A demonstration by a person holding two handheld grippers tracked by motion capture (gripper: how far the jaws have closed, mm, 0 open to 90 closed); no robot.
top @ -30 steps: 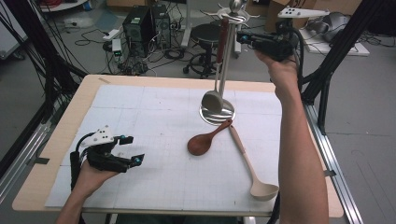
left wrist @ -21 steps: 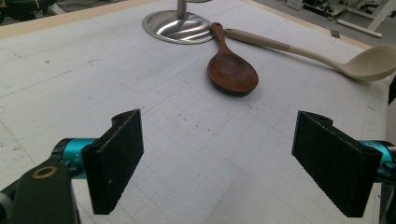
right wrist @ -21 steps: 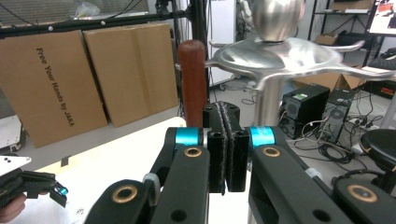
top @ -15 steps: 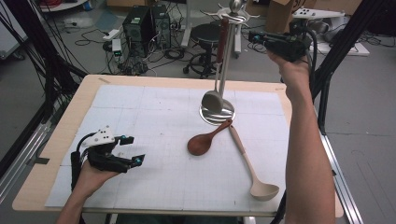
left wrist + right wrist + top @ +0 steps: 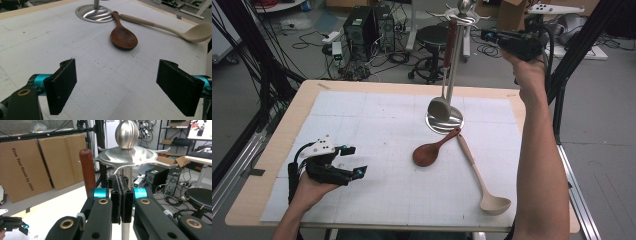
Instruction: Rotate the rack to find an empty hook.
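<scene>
The right gripper [image 5: 121, 202] has its jaws clenched empty by the rack top [image 5: 130, 153], the left gripper [image 5: 125, 87] gapes over the desk [image 5: 362, 115], where the stiff, light brown spoon [image 5: 432, 150] seems best pinched mid-handle.

The left half of the surface [image 5: 362, 125] lies bare, so the left tool [image 5: 354, 161], jaws wide apart, has free passage forward toward the brown wooden spoon [image 5: 428, 154]. Just beyond that spoon stands the steel rack [image 5: 452, 75], its round base [image 5: 446, 122] touching the spoon's handle. The pale ladle [image 5: 482, 180] lies slanted on the right side, barring a low sweep there. High up, the right tool [image 5: 486, 35], jaws pressed together, sits close to the rack's hooks and the hanging red-handled ladle [image 5: 447, 65].
</scene>
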